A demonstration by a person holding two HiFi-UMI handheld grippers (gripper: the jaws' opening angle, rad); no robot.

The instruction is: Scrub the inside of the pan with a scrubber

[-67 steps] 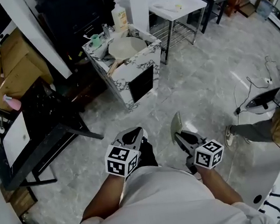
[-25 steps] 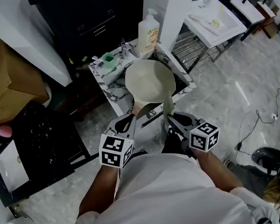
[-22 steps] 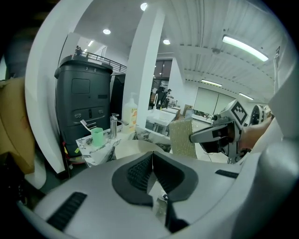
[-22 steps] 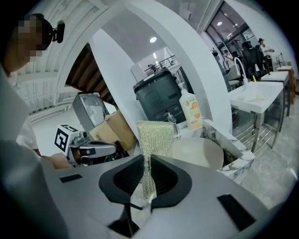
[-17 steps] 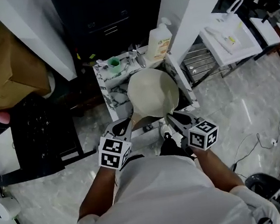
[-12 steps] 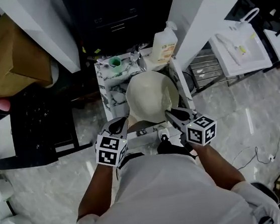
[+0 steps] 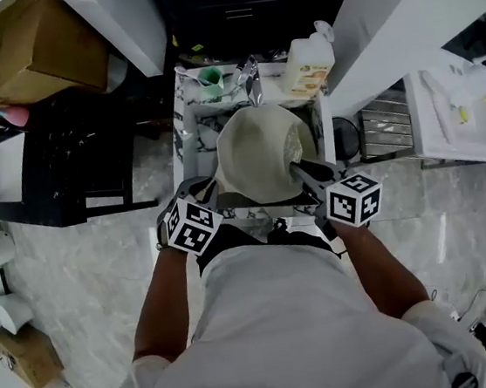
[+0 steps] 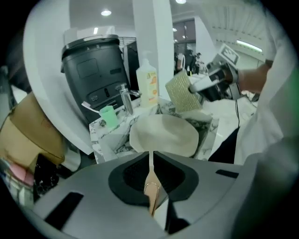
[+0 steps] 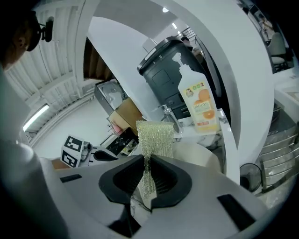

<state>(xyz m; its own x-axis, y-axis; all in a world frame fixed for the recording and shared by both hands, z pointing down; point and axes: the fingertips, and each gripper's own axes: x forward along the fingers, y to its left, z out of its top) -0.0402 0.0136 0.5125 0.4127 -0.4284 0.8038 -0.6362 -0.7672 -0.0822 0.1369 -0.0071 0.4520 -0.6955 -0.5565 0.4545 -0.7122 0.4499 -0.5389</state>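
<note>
In the head view a cream pan (image 7: 257, 162) lies over the marbled sink unit (image 7: 181, 108). Its thin wooden handle (image 8: 151, 189) runs back between the jaws of my left gripper (image 7: 211, 194), which is shut on it. From the left gripper view the pan (image 8: 163, 135) shows bowl-up just ahead of my left gripper (image 8: 152, 161). My right gripper (image 7: 298, 170) is shut on a gold mesh scrubber (image 7: 293, 147), held over the pan's right rim. In the right gripper view the scrubber (image 9: 154, 137) stands upright from my right gripper (image 9: 147, 161), with the pan (image 9: 198, 156) behind it.
A soap bottle (image 7: 308, 65), a faucet (image 7: 250, 67) and a green cup (image 7: 210, 76) stand at the sink's back. A black stand (image 7: 63, 158) and cardboard box (image 7: 35, 43) are at left; a wire rack (image 7: 388, 122) and white table (image 7: 462, 113) at right.
The person has stepped up to the sink unit. Both grippers moved forward and lower, bringing the pan over the sink and the scrubber over its right rim.
</note>
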